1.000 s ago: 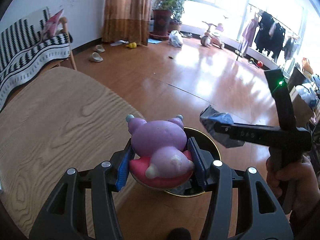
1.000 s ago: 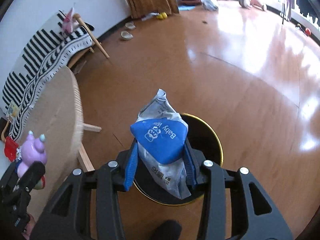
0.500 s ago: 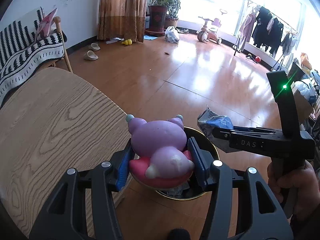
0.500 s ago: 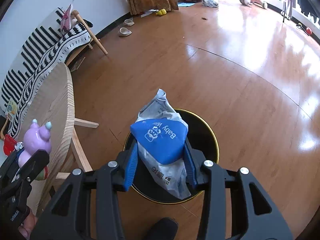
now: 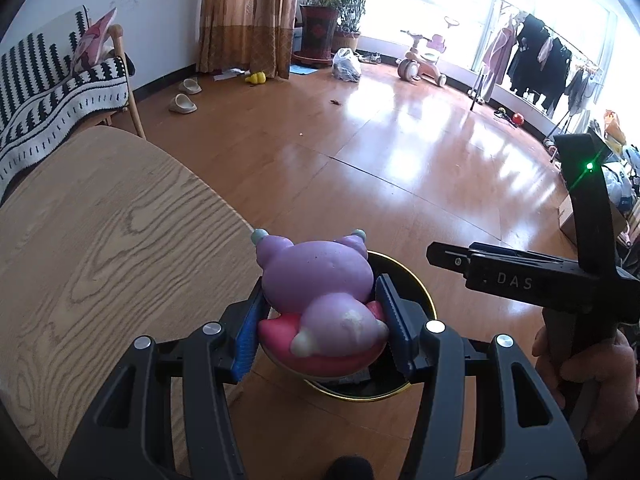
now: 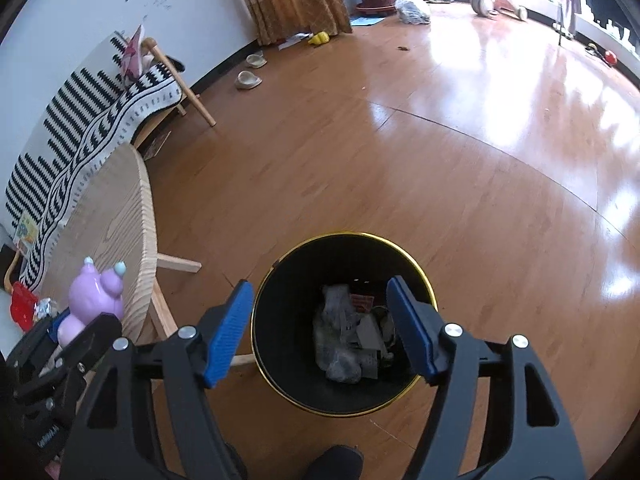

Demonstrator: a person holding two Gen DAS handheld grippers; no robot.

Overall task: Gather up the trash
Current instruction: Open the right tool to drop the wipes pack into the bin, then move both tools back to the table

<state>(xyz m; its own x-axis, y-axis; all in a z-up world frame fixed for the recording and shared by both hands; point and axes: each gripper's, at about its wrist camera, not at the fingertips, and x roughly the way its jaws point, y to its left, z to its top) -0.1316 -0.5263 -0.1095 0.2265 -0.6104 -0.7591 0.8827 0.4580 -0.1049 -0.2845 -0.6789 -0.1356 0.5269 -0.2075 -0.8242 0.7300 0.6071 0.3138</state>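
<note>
Bin (image 6: 344, 408) stands on glossy wooden floor (image 6: 440, 168).

right gripper (image 6: 320, 330) fingers just opened, blue packet gone from between them

**Surfaces and finishes**

The floor (image 6: 460, 168) is glossy polished wood. The table (image 5: 100, 248) is matt, open-grained wood. The bin (image 6: 280, 280) looks smooth black with a shiny gold rim. The purple toy (image 5: 316, 276) looks smooth, softly matt.

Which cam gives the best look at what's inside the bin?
Right wrist: it looks straight down into the black bin, crumpled trash visible at the bottom. Left wrist shows only part of the gold rim; the purple toy blocks the inside.
</note>
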